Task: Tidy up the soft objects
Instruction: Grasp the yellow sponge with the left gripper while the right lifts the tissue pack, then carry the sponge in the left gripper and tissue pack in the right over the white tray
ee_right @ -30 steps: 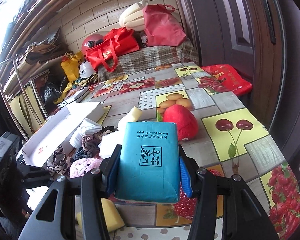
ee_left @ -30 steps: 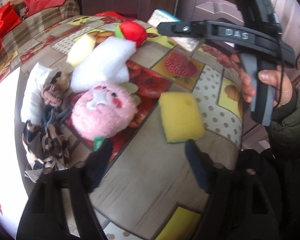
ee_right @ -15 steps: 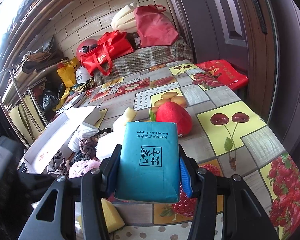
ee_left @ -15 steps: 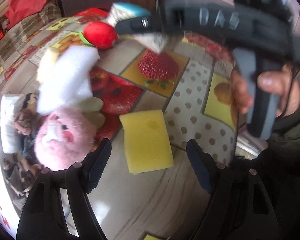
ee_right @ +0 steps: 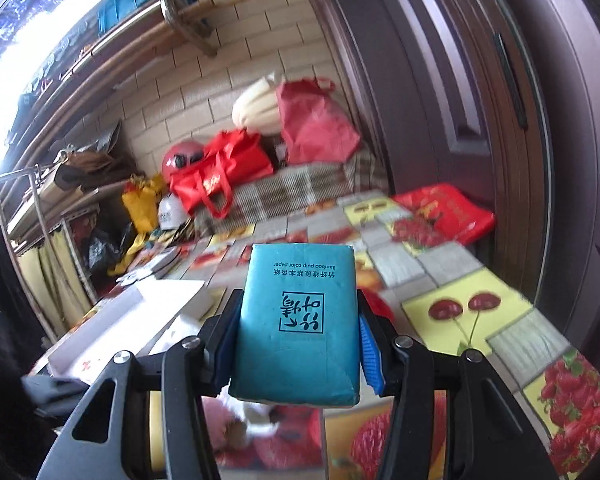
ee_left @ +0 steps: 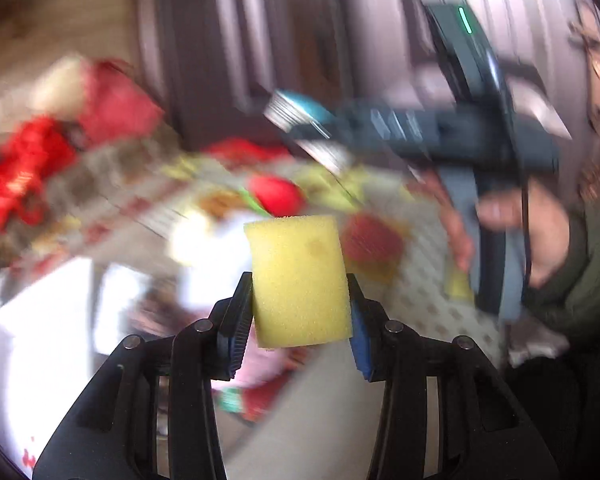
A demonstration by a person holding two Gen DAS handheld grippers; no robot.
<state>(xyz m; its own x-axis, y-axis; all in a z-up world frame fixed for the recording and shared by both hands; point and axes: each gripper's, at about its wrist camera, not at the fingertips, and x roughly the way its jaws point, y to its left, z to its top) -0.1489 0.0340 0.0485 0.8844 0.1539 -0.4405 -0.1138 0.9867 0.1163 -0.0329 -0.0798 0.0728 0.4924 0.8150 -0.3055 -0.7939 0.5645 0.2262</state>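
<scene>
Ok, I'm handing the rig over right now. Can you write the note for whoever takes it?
Left gripper: jaws closing on the yellow sponge, lifted off the table.
Right gripper: shut on the teal tissue pack, held above the fruit-print tablecloth.
White box stands open at the table's left.
Done: both items picked up.
Left: place both; the red strawberry plush and other soft things, blurred here, remain on the table.

Dark door (ee_right: 480,100) close beside table (ee_right: 460,304)
</scene>
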